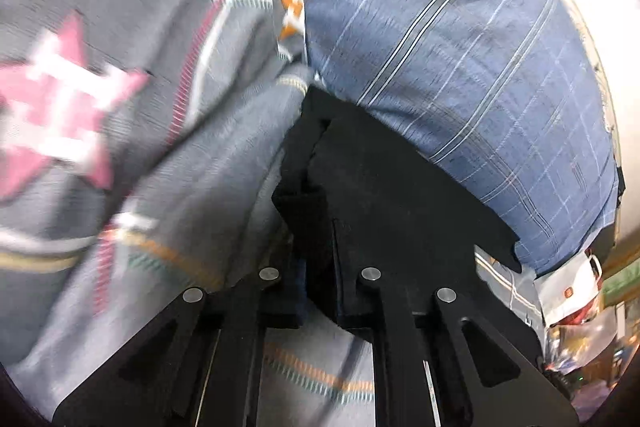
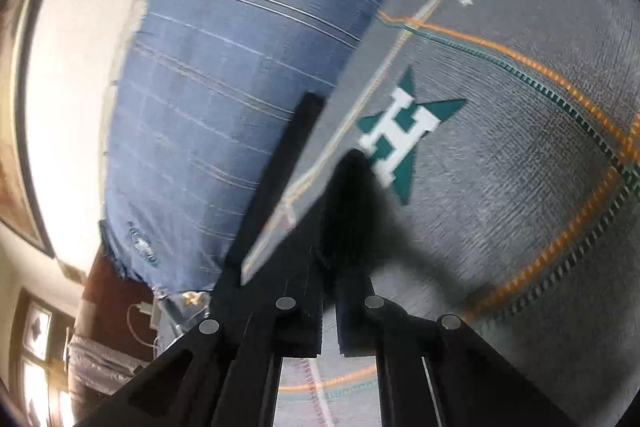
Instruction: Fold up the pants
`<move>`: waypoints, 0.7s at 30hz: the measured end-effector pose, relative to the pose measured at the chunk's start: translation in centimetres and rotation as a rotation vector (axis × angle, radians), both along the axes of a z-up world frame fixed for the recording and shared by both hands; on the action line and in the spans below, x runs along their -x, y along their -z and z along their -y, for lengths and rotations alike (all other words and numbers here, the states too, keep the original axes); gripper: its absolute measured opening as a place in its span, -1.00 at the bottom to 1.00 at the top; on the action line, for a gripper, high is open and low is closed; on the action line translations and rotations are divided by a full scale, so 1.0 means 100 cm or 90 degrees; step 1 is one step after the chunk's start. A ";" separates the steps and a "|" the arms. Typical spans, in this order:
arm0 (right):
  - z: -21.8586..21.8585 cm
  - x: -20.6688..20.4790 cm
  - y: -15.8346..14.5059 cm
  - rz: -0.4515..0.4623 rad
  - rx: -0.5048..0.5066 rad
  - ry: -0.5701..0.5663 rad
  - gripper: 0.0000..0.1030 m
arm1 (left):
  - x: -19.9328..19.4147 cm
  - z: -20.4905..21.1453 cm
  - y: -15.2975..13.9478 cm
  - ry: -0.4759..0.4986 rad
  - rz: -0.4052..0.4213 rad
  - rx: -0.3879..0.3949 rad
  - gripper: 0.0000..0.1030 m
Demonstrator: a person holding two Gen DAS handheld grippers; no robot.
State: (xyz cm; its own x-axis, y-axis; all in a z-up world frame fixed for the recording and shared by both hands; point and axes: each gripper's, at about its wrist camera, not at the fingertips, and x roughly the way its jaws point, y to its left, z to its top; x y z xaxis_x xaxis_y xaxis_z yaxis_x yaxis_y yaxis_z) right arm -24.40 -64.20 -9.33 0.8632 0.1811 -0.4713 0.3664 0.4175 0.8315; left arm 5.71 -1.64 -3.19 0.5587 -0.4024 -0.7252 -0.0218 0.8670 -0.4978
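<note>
Two wrist views look down on a bed covered by a grey bedspread (image 1: 100,155) printed with stars and curved stitched lines. A blue striped pillow (image 1: 460,75) lies at the head of the bed, against a pale wall (image 2: 76,75).

In the left wrist view, the left tongs (image 1: 320,267) are closed down on black pants (image 1: 380,187). The dark cloth bunches between the fingers and spreads forward, its far edge touching the pillow's lower side, with the bedspread to its left.

In the right wrist view, the right tongs (image 2: 330,307) stand with a narrow gap between the fingers. A dark, blurred fold of what seems to be the pants (image 2: 356,211) rises from that gap, so they appear to grip it, over the bedspread near a green star (image 2: 408,139) bearing a white H. The pillow lies to the left.
</note>
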 end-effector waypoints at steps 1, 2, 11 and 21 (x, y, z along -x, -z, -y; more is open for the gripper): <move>-0.004 0.003 -0.002 0.005 -0.002 -0.006 -0.92 | 0.007 -0.006 -0.006 -0.003 0.002 -0.001 -0.83; -0.009 0.006 -0.004 0.009 -0.005 -0.016 -0.92 | 0.015 -0.014 -0.012 -0.006 0.003 0.000 -0.83; -0.034 0.017 0.007 -0.066 -0.031 -0.074 -0.92 | 0.051 -0.069 0.004 0.000 -0.116 -0.012 -0.81; -0.027 0.026 -0.008 -0.166 0.109 0.024 -0.92 | 0.057 -0.111 0.014 -0.105 -0.167 -0.031 -0.65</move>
State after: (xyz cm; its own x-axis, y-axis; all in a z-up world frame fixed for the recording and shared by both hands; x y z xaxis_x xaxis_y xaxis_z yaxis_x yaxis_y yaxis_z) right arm -27.04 -61.51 -8.51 0.7134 0.0500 -0.6989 0.5765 0.5252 0.6260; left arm 0.04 9.51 -4.60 0.4047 -0.2837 -0.8693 -0.2860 0.8637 -0.4150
